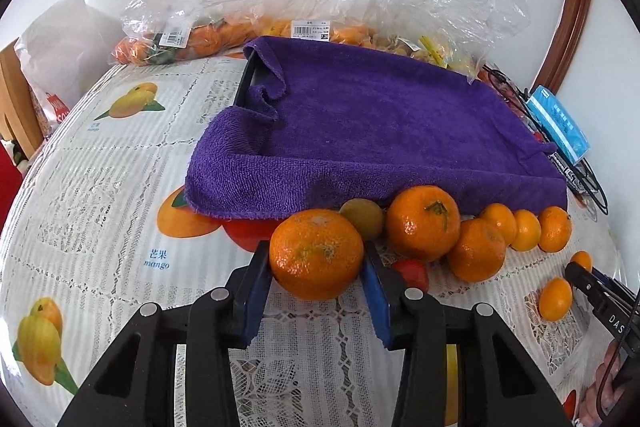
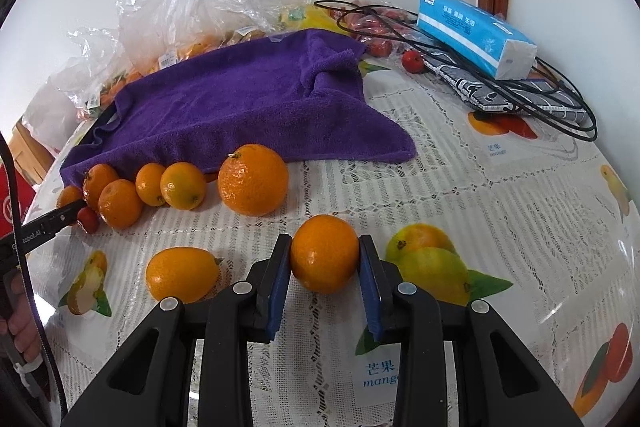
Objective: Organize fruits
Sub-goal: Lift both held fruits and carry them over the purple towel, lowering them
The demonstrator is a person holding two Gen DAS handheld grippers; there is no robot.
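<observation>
Left wrist view: left gripper (image 1: pixel 316 259) clamps the mandarin (image 1: pixel 316 254) just before the purple towel (image 1: pixel 360 131), while right gripper (image 2: pixel 325 259) clamps a small orange (image 2: pixel 324 253) nearer the table (image 2: pixel 440 187) edge.

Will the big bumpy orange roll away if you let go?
Probably: the big orange is round and sits on a smooth tablecloth. Its dimpled peel likely helps the left gripper hold it. It probably squashes only slightly.

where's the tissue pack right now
In the right wrist view, the tissue pack lies at the table's far right by the wall, on black cables, right of the purple towel.
</observation>
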